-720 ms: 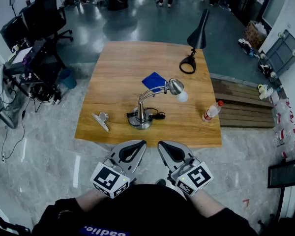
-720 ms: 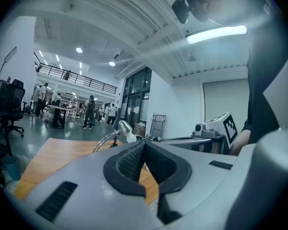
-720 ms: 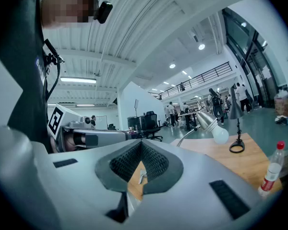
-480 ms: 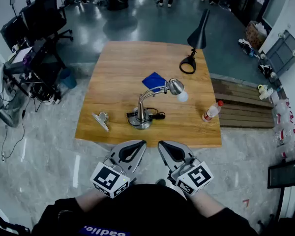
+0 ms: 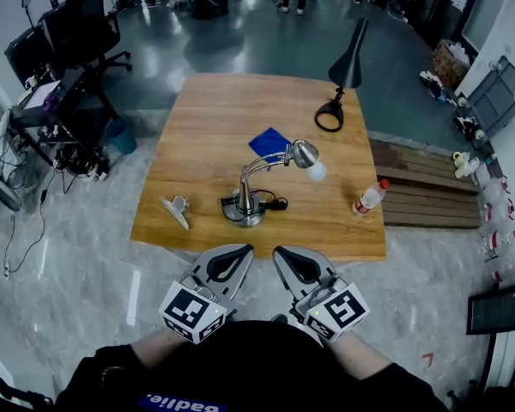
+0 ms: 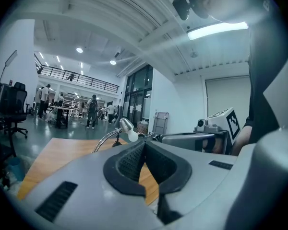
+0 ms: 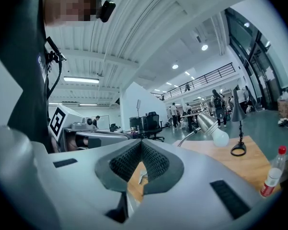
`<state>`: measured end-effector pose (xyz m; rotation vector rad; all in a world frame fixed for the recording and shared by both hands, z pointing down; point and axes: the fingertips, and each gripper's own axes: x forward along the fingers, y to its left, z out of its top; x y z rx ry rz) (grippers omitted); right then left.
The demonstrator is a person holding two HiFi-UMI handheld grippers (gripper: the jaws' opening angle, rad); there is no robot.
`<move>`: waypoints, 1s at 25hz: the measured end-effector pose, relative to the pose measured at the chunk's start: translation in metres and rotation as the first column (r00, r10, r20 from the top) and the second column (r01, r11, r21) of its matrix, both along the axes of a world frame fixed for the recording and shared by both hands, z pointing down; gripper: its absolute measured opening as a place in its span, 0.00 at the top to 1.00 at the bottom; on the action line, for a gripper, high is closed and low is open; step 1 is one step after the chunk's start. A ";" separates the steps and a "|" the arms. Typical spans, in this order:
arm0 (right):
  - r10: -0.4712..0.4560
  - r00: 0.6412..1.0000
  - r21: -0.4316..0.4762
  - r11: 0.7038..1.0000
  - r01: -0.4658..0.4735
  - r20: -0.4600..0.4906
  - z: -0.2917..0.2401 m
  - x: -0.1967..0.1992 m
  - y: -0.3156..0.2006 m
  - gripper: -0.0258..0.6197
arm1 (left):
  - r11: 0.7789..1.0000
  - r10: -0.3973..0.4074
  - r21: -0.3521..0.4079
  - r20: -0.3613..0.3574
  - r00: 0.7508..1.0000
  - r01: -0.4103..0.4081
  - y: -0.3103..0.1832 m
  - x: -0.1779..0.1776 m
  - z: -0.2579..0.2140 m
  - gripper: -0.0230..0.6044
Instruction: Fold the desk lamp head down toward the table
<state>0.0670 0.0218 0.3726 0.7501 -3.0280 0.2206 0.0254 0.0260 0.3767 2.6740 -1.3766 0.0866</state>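
Since the folding is not yet begun, the left gripper [image 5: 247, 250] hangs close to the person's tummy, off the table [image 5: 197, 118]. Its jaws are pressed together on nothing. The desk lamp [image 5: 256, 170] stands mid-table, near the front edge. Its head [image 5: 305, 153] sticks up and out to the right, so there is room to push it down. The right gripper [image 5: 277, 251] sits beside the left one, jaws together too, holding nothing.

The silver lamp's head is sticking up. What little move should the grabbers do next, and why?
Probably reach the right gripper forward toward the lamp head, opening its jaws on the way. Both it and the left gripper are shut, empty and short of the table, and the head stands raised to the right of the lamp's base.
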 end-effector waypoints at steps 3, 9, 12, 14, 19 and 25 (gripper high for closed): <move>-0.018 1.000 -0.002 1.000 0.018 0.009 -0.001 0.006 -0.002 0.95 | 1.000 -0.014 0.000 0.017 1.000 0.014 -0.002 0.008 0.001 0.95; -0.060 0.998 0.004 0.998 0.060 0.019 -0.001 0.018 -0.007 0.95 | 0.998 -0.057 0.005 0.025 0.998 0.057 -0.009 0.021 0.002 0.95; -0.071 0.997 0.006 0.997 0.071 0.020 0.000 0.025 -0.009 0.95 | 0.996 -0.086 0.005 0.033 0.996 0.086 -0.012 0.023 0.005 0.95; -0.076 0.997 0.007 0.997 0.076 0.017 0.000 0.028 -0.011 0.95 | 0.995 -0.101 0.007 0.037 0.994 0.101 -0.016 0.023 0.004 0.95; -0.073 0.997 0.001 0.997 0.073 0.004 0.003 0.022 -0.024 0.95 | 0.994 -0.107 0.005 0.039 0.993 0.107 -0.029 0.013 0.007 0.95; -0.024 0.999 0.005 1.000 0.024 -0.031 0.005 -0.004 -0.049 0.95 | 0.997 -0.075 0.000 0.033 0.997 0.075 -0.056 -0.018 0.016 0.95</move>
